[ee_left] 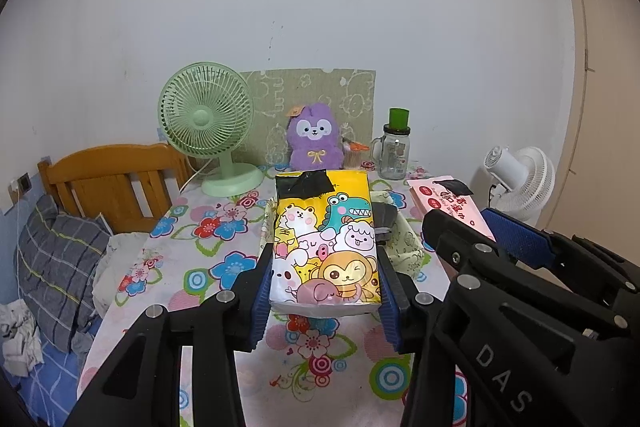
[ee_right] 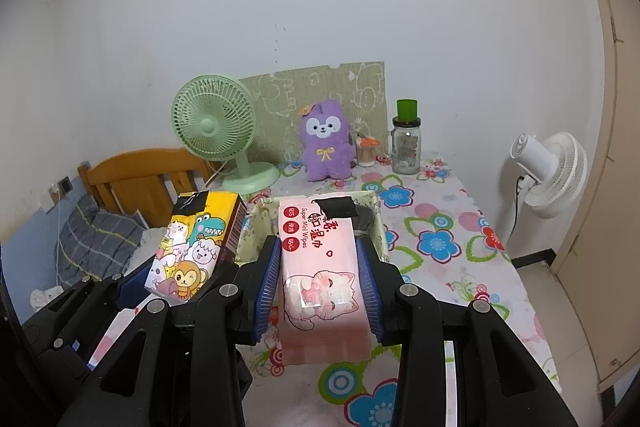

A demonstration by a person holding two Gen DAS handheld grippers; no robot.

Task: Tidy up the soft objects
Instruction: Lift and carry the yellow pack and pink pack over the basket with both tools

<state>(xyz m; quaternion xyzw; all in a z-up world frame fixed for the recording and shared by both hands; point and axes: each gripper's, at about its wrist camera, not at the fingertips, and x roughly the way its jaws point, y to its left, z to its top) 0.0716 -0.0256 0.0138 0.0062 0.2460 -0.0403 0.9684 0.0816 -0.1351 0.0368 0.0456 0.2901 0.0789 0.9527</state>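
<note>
- The surface (ee_right: 460, 227), covered in a flowered cloth, stands against a pale wall, with a wooden bed (ee_left: 116, 183) at its left side.
- A white standing fan (ee_right: 556, 179) stands off the right edge of the surface, apart from it.
- A green desk fan (ee_left: 208, 123) stands at the back left of the surface, in front of a patterned board (ee_left: 320, 95) that leans on the wall.
- A purple plush toy (ee_left: 316, 139) sits upright at the back, just right of the green fan; a glass jar (ee_left: 394, 155) with a green cap stands near it on the right.
- A pale fabric basket (ee_right: 378, 223) lies in the middle of the surface, beyond both packs.
- The left tool (ee_left: 324, 287) grips the yellow tissue pack (ee_left: 324, 243) printed with cartoon animals, its blue pads pressed on both long sides; the pack is held off the surface, in front of the basket.
- The right tool (ee_right: 318, 287) grips the pink wipes pack (ee_right: 320, 267) in the same way, lifted clear of the cloth, its far end over the basket's near rim.
- A patch of black tape (ee_right: 336, 209) sits on the far end of the pink pack; the yellow pack carries one as well.
</note>
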